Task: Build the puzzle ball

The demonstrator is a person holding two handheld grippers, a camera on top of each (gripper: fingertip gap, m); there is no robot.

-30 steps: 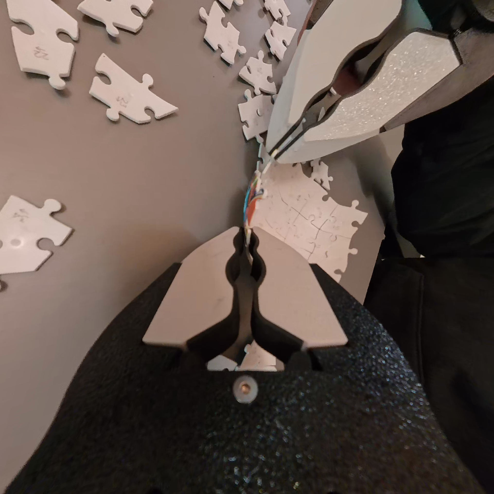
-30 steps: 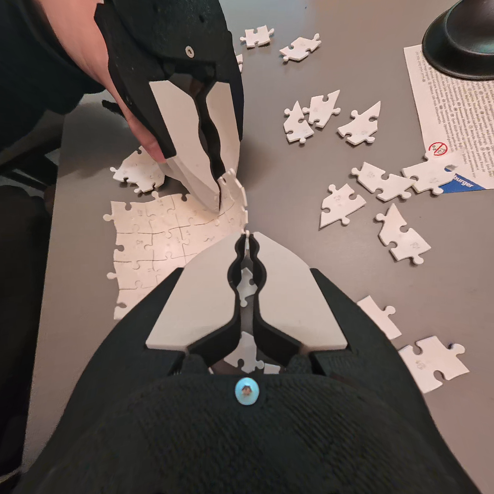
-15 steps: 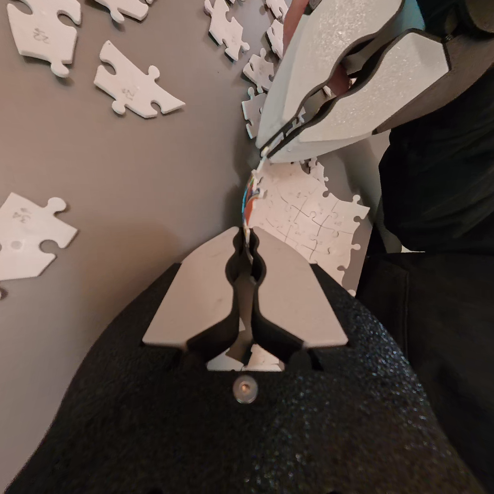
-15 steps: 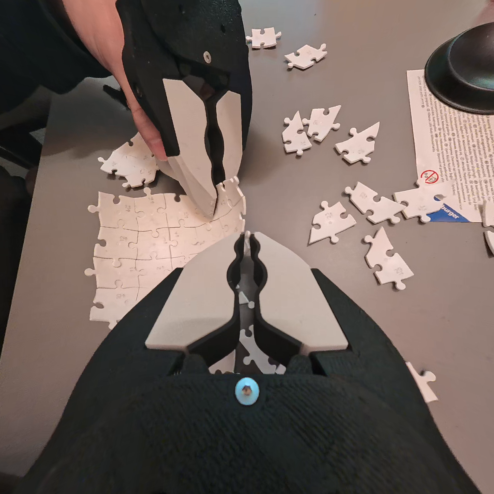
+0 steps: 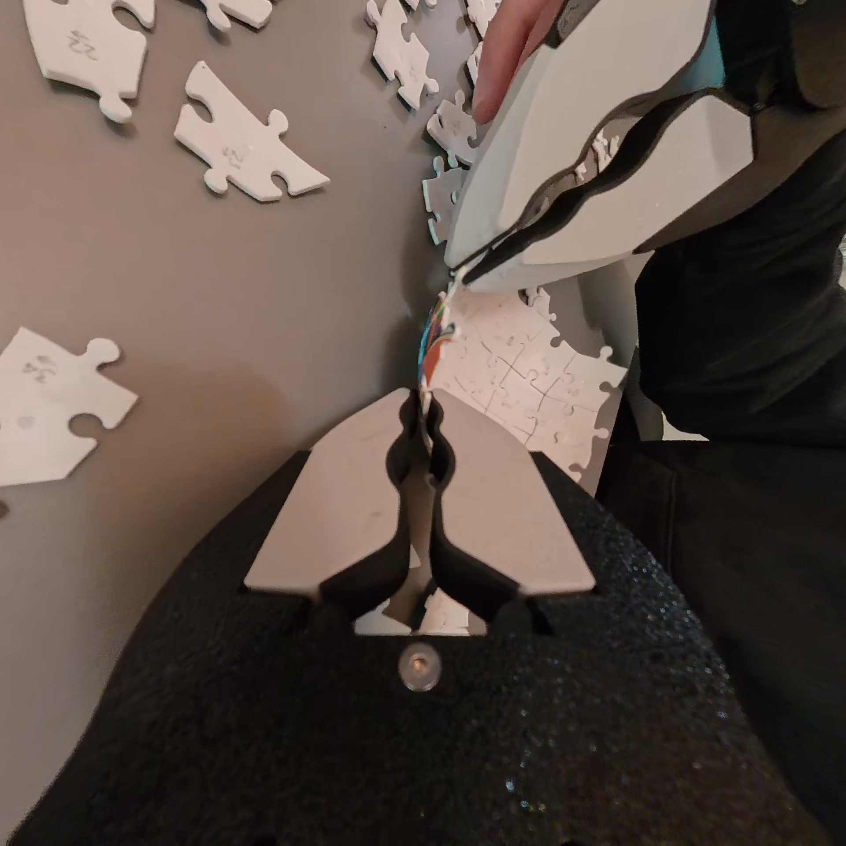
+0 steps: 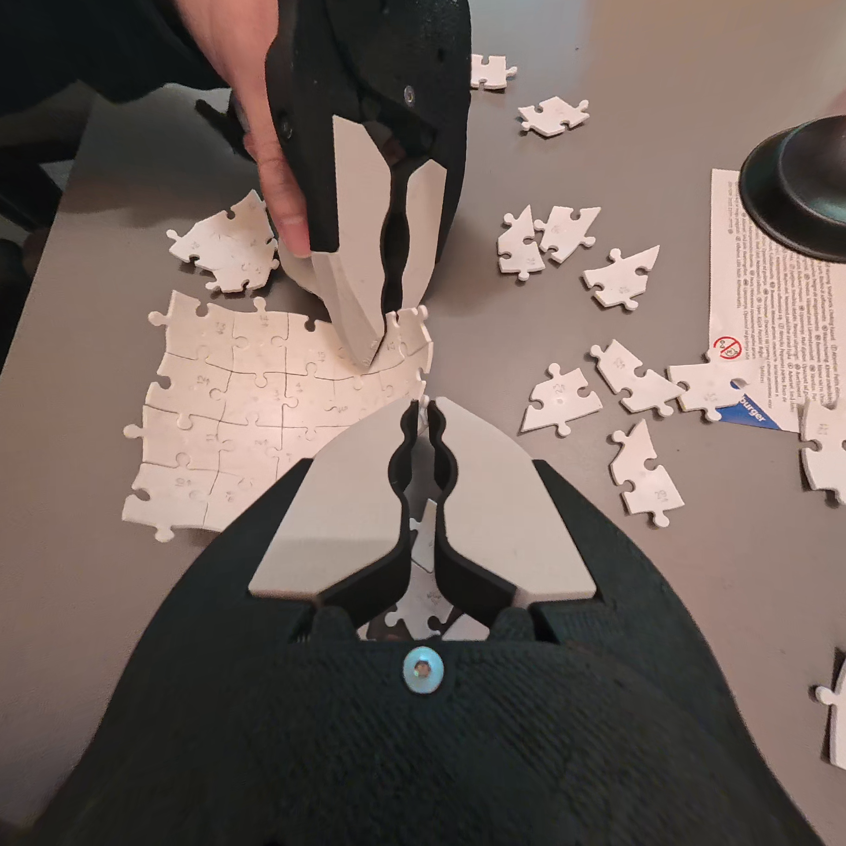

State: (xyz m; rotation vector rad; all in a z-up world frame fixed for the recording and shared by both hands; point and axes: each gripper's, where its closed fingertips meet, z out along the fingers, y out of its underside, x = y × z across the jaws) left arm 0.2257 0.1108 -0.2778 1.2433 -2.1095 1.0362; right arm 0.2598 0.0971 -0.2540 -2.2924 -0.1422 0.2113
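Evidently the left gripper [image 5: 423, 396] is clamped on the raised edge of the assembled puzzle sheet [image 6: 256, 403], on the grey table [image 6: 480, 256]. The right gripper [image 6: 423, 403] pinches that same upturned edge. The sheet looks light, thin, flexible and apt to separate at the joints; its lifted edge runs between the grippers.

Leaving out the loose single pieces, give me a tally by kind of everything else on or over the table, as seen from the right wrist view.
Grippers: 2 (left gripper, right gripper)
Joined puzzle sections: 2 (large section, small cluster)
Printed leaflet: 1
Black round base: 1
Total: 6
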